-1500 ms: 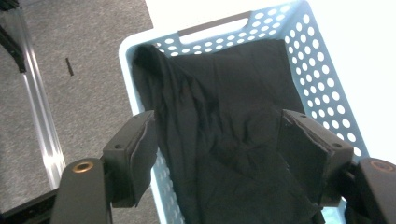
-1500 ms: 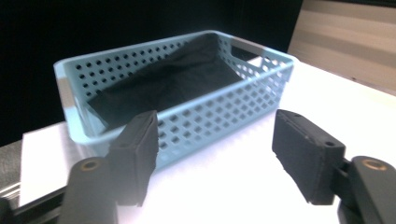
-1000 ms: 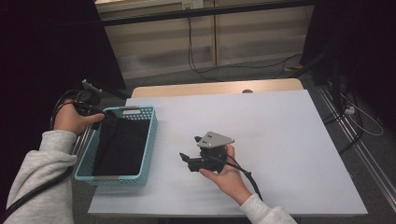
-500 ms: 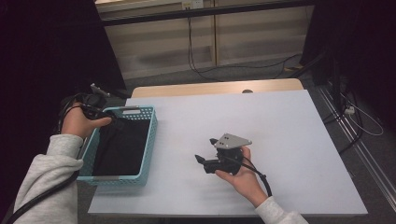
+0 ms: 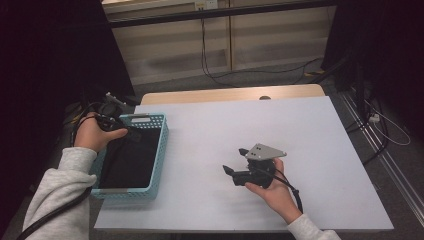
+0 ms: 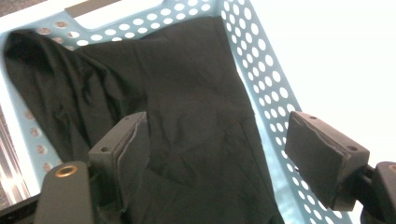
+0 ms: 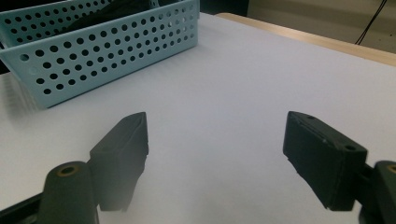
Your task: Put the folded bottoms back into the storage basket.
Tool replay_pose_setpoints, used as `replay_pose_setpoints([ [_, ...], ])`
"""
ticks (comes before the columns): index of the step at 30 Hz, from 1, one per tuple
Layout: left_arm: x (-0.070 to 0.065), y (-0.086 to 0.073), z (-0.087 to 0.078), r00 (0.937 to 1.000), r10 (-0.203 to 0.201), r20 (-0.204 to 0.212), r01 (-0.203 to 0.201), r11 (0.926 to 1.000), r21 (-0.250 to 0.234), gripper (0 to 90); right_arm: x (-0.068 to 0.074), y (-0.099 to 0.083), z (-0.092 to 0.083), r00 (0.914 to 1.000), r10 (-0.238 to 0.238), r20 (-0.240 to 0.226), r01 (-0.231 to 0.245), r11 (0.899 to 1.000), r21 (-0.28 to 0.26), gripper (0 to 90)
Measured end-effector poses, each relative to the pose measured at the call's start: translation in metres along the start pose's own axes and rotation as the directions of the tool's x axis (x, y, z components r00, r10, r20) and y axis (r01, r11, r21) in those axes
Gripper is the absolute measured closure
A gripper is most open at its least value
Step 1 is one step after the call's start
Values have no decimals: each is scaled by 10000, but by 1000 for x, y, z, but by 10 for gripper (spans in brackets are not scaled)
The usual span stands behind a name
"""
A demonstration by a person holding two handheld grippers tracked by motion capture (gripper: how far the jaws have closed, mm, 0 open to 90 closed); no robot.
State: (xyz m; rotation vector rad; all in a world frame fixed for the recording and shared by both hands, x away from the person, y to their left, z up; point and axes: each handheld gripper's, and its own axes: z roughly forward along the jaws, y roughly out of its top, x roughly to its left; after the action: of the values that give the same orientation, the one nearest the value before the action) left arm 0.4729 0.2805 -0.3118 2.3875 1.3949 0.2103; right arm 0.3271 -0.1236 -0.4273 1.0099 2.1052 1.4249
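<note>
Since the earlier frames, the right tongs (image 5: 235, 172) have drawn away from the basket toward the person's side of the surface (image 5: 310, 130), and the left tongs (image 5: 131, 131) have pulled back a little toward the basket's far left corner. The white surface carries a light blue perforated basket (image 5: 159, 150) at its left edge. Inside the basket lies a black cloth (image 5: 127, 162), crumpled and spread across the bottom; in the left gripper view the cloth (image 6: 187, 93) reaches up toward the wall with the handle slot. The left tongs hover over the basket's far end, jaws spread wide with nothing pinched between them; the cloth lies beneath the gap. The right tongs are held low over bare surface, well apart from the basket (image 7: 93, 51), pointing toward it, their jaws likewise wide apart and holding nothing.
</note>
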Motion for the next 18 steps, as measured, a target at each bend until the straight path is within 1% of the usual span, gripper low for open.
replay_pose_setpoints([
  [2, -4, 0, 1, 9999, 134, 27, -134, 9999, -13, 219, -2, -2, -3, 10000, 22, 75, -22, 10000, 7, 218],
  [3, -6, 0, 1, 9999, 121, 85, -120, 9999, -60, 218, -3, -3, -5, 9999, 46, 93, -46, 10000, 13, 218],
  [5, -11, 0, 2, 9995, 257, 189, -257, 9997, -25, 215, -5, -5, -8, 9999, 96, 122, -96, 10000, -23, 218],
  [6, -13, 0, 3, 9992, 355, 173, -354, 9994, -34, 214, -6, -7, -10, 9998, 143, 145, -143, 9999, -44, 218],
  [7, -16, -1, 4, 9991, 366, 226, -366, 9993, -43, 214, -7, -8, -12, 9997, 178, 187, -177, 9998, -48, 218],
  [8, -18, -1, 5, 9983, 530, 252, -528, 9986, -54, 214, -8, -9, -13, 9996, 210, 201, -209, 9998, -44, 218],
  [9, -21, -2, 6, 9983, 488, 312, -486, 9988, -61, 213, -10, -10, -15, 9995, 223, 239, -223, 9997, -23, 218],
  [11, -25, -3, 8, 9974, 571, 448, -572, 9984, -2, 210, -11, -12, -18, 9993, 238, 293, -238, 9997, -1, 218],
  [13, -29, -4, 10, 9963, 732, 449, -732, 9973, -14, 208, -13, -13, -21, 9992, 262, 303, -262, 9997, -5, 218],
  [14, -31, -5, 10, 9962, 697, 523, -698, 9976, -17, 208, -14, -14, -22, 9991, 271, 323, -270, 9996, -24, 218],
  [15, -33, -6, 11, 9954, 805, 520, -806, 9967, 1, 207, -14, -14, -23, 9990, 303, 337, -302, 9995, -47, 218],
  [16, -34, -6, 12, 9952, 821, 535, -820, 9966, -31, 207, -15, -14, -24, 9989, 323, 346, -321, 9995, -61, 218],
  [17, -36, -6, 12, 9937, 959, 581, -960, 9954, -16, 206, -16, -15, -25, 9988, 348, 355, -345, 9994, -69, 218],
  [18, -38, -7, 13, 9941, 897, 605, -895, 9960, -52, 206, -16, -15, -26, 9986, 373, 362, -370, 9993, -85, 218],
])
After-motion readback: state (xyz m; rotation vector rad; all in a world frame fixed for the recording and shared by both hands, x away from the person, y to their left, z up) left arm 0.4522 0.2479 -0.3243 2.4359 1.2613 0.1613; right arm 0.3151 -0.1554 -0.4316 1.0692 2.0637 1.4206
